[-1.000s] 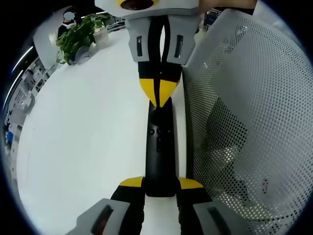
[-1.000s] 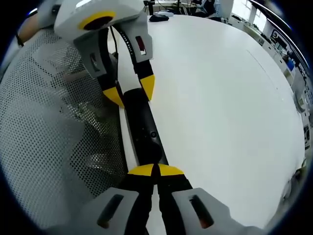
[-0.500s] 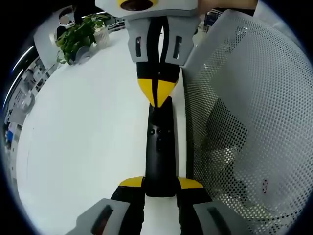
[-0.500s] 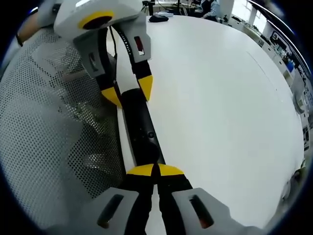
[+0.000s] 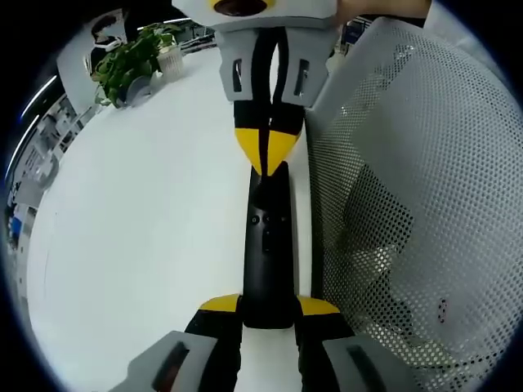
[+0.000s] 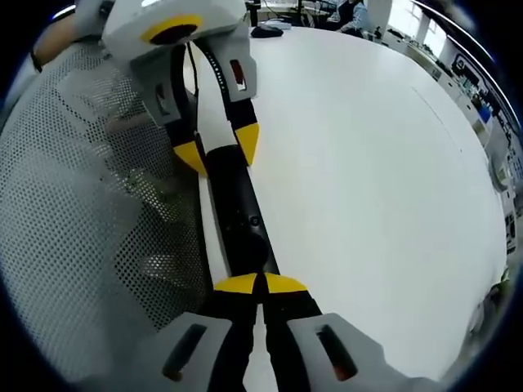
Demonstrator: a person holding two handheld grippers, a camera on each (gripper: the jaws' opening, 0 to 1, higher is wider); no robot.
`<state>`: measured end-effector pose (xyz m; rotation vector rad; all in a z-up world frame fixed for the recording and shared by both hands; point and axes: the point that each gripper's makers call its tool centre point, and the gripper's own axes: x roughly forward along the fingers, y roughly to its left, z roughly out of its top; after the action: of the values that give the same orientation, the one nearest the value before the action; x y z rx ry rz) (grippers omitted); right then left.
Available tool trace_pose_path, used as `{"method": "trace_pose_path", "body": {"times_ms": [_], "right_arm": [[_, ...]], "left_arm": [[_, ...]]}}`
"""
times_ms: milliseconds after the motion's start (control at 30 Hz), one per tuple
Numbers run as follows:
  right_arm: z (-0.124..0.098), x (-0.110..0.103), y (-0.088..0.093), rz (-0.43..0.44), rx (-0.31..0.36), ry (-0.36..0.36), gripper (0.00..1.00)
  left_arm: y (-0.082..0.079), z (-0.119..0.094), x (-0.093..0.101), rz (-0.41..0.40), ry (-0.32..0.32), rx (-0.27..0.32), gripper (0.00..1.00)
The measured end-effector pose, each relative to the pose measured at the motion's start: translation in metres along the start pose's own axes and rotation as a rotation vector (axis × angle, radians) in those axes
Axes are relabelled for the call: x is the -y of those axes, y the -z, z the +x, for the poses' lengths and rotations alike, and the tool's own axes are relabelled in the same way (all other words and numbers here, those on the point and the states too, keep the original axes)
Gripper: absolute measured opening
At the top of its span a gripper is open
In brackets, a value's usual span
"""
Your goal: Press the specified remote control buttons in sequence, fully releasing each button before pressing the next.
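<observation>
Left gripper view. We see a slim black remote control [image 5: 268, 253] lying flat on the white tabletop [image 5: 147, 212], its long axis running straight away from the camera. Its near end sits between the yellow-tipped jaws of the left hand-held gripper [image 5: 268, 306], which are closed on the remote's two long sides. At the far end, the right hand-held gripper [image 5: 266, 159] comes in from the top with its jaws drawn together, tips meeting on the upper face of the remote. Small buttons show near the middle of the body; we cannot tell which one, if any, lies under the tips. A white perforated mesh basket [image 5: 409, 212] stands just beside the remote on the right, and a potted green plant [image 5: 131, 61] stands well apart at the far left of the tabletop.

Right gripper view. Here the remote control [image 6: 239, 224] runs from the joined yellow tips of the right hand-held gripper [image 6: 260, 284] at the bottom up and slightly leftward to the left hand-held gripper [image 6: 214, 147], whose jaws flank its far end. The mesh basket [image 6: 82, 212] lies to the left, the open tabletop [image 6: 368, 163] to the right.
</observation>
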<state>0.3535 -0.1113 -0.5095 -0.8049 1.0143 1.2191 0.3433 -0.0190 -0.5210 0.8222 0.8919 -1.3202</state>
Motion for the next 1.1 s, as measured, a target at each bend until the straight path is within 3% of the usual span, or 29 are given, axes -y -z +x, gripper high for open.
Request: {"method": "trace_pose_path", "body": {"times_ms": [100, 467, 600, 967, 1100], "right_arm": [[-0.0012, -0.0012, 0.0054, -0.021, -0.03, 0.002, 0.0], [-0.0002, -0.0003, 0.0031, -0.069, -0.033, 0.02, 0.0], [-0.0018, -0.0023, -0.0036, -0.025, 0.016, 0.003, 0.0], [0.0017, -0.0029, -0.002, -0.018, -0.006, -0.017, 0.0], [0.0027, -0.0013, -0.0016, 0.033, -0.005, -0.032, 0.0]], "left_arm": [[0.0, 0.0, 0.0, 0.0, 0.0, 0.0, 0.25], [0.0004, 0.0012, -0.0007, -0.002, -0.001, -0.001, 0.25], [0.0005, 0.001, -0.0006, -0.002, 0.0, -0.001, 0.25], [0.0006, 0.0013, -0.0011, 0.001, 0.0, -0.002, 0.25], [0.0006, 0.0016, -0.0013, 0.001, 0.001, -0.002, 0.25]]}}
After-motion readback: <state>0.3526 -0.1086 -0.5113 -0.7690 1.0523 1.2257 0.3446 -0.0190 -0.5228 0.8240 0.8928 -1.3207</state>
